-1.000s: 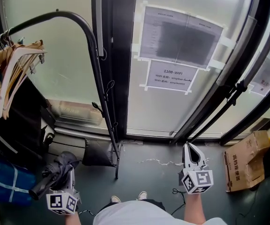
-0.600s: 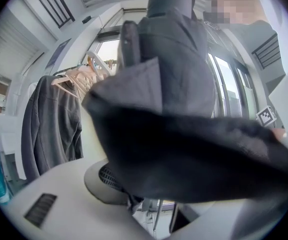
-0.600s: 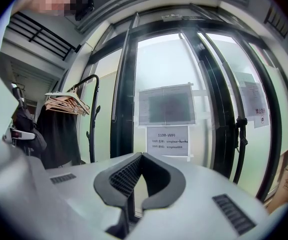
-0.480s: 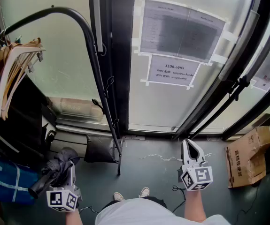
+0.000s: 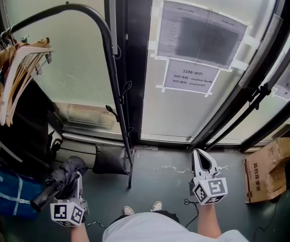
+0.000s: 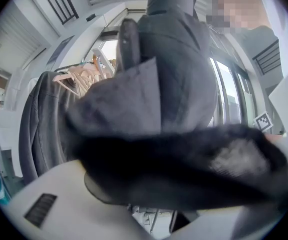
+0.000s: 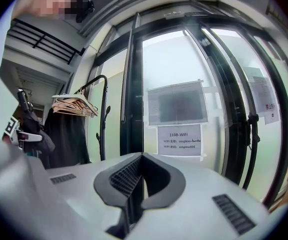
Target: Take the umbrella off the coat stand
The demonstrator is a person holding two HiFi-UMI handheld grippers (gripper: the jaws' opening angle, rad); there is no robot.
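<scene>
A folded dark grey umbrella [image 5: 59, 181] lies slantwise low at the left, its handle end pointing down-left. My left gripper [image 5: 76, 184] is shut on it; in the left gripper view its cloth [image 6: 174, 109] fills the space between the white jaws of the left gripper [image 6: 151, 176]. The black coat stand [image 5: 110, 74] rises to the umbrella's right, apart from it. My right gripper [image 5: 201, 158] hangs at the right, pointing at the glass door, shut with nothing in it. In the right gripper view the right gripper [image 7: 138, 184] shows its pads pressed together.
Wooden hangers [image 5: 13, 69] and a dark coat [image 5: 26, 125] hang at the left above a blue bag [image 5: 3, 193]. A black bag [image 5: 109, 160] lies at the stand's foot. A cardboard box [image 5: 263, 173] sits on the floor at the right. Paper notices [image 5: 200, 39] are taped to the door.
My right gripper has drifted a little to the left over the floor. The left gripper keeps its hold on the umbrella in the same place. The head view has shifted slightly.
</scene>
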